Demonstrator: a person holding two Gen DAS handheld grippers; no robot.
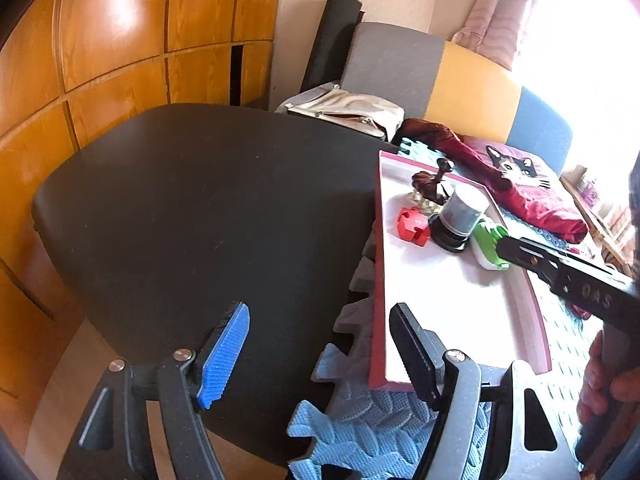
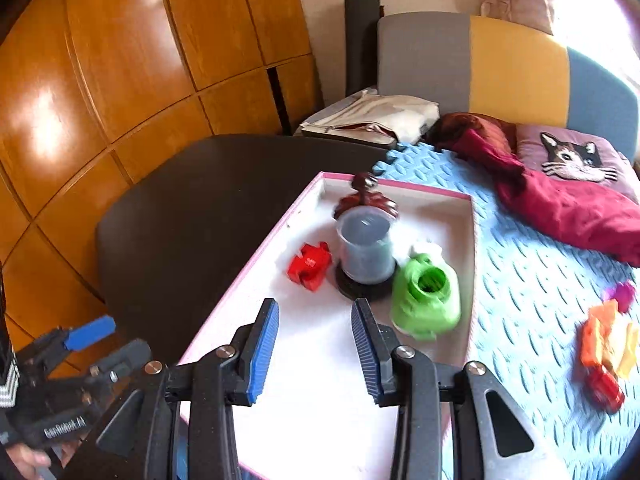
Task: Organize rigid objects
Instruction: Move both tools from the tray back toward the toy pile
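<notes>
Blue foam mat [image 2: 532, 280] beside black table [image 1: 192, 200], wooden wardrobe [image 1: 120, 32] behind; pink-rimmed tray [image 2: 473, 248] holding green container [image 2: 426, 300]; left gripper [image 1: 320, 356] and right gripper [image 2: 316, 348] gaping, empty.

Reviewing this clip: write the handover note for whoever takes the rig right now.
Left gripper: open, empty, over the tray's near-left edge.
Right gripper: open, empty, over the near part of the tray.
In the tray: red block, clear cup on a black base, green container, dark wooden piece.
Left on the blue mat: orange-yellow-red toy pile, small magenta item.
Next, probably: move those into the tray.
</notes>
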